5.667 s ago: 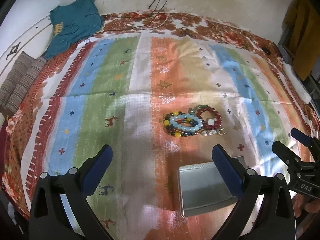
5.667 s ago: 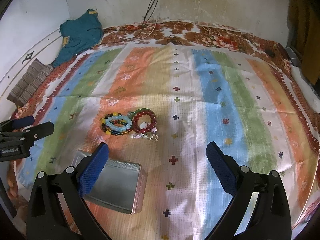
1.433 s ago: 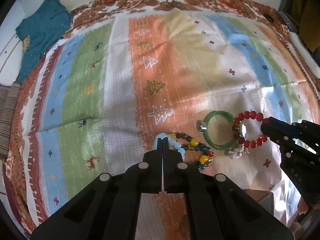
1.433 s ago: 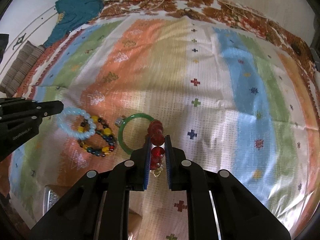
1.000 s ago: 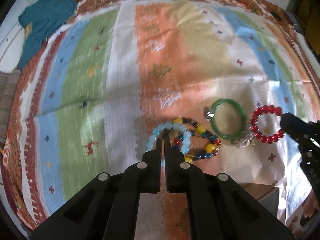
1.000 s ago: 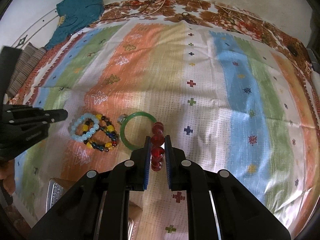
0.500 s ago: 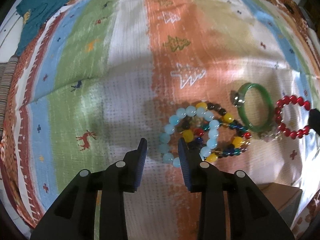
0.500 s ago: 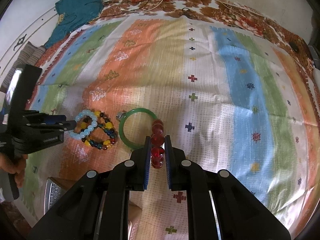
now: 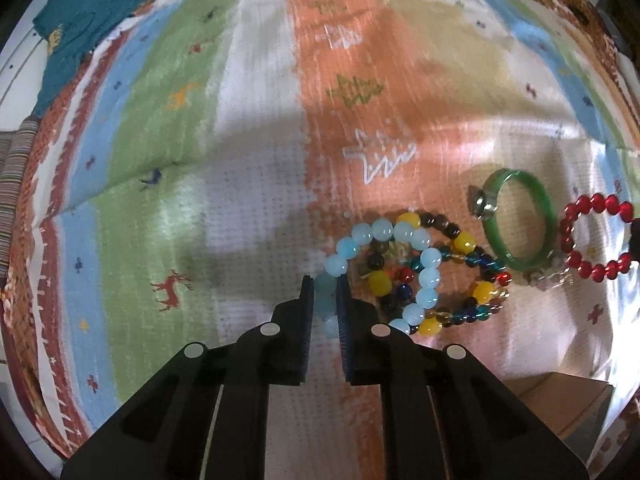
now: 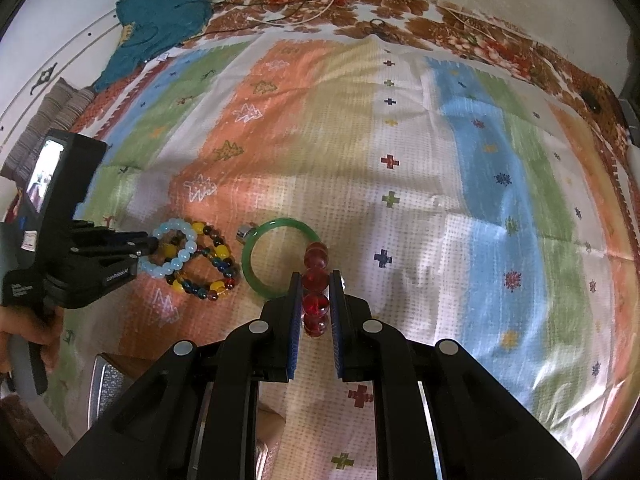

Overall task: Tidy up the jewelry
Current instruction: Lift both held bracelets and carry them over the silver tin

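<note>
My left gripper [image 9: 323, 280] points down at the striped cloth, its jaws closing with the pads pressed on beads of the light-blue bead bracelet [image 9: 430, 276]. That bracelet overlaps a multicolour bead bracelet [image 9: 464, 242]. To their right lie a green bangle [image 9: 494, 236] and a red bead bracelet [image 9: 572, 236]. In the right wrist view my right gripper [image 10: 317, 276] is shut on the red bead bracelet [image 10: 316, 254], beside the green bangle [image 10: 250, 264]. The left gripper [image 10: 148, 254] shows there at the light-blue bracelet [image 10: 176, 224].
An open metal tin [image 10: 106, 380] sits on the near side of the jewelry, at the frame's lower left. A teal garment [image 10: 160, 12] and a striped cushion [image 10: 52, 112] lie at the far left edge. A person's hand [image 10: 24, 328] grips the left tool.
The left gripper opened, sank a little toward the cloth and closed around the light-blue bracelet's beads. The right gripper kept still with the red bracelet held.
</note>
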The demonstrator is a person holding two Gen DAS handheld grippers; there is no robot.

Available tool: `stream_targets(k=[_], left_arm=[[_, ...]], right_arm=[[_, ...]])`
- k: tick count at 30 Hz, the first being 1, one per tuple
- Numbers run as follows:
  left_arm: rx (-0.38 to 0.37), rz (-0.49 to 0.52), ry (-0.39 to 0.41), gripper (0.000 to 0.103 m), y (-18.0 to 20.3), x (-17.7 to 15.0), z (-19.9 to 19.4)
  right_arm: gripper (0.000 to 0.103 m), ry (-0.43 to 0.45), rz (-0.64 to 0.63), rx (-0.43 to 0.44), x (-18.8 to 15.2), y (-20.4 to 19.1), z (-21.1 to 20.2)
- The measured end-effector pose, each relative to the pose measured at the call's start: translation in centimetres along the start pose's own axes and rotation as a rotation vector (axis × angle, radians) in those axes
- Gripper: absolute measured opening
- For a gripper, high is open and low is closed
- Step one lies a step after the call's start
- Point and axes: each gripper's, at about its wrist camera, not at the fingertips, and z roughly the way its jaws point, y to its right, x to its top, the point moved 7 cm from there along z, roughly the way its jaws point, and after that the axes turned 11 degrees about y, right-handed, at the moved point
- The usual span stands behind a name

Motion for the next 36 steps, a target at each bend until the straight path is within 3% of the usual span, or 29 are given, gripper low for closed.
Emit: stream_targets(k=[11, 36], left_arm=[[-0.102, 0.005, 0.139, 0.011, 3.1, 1.2, -7.2], [-0.216, 0.036, 0.291, 0.011, 6.0, 0.3, -15.8]], right_arm=[[0.014, 0.049, 0.007, 0.002, 0.5, 0.0, -2.5], [0.014, 0.131, 0.009, 0.044, 0.4, -1.0, -7.3]])
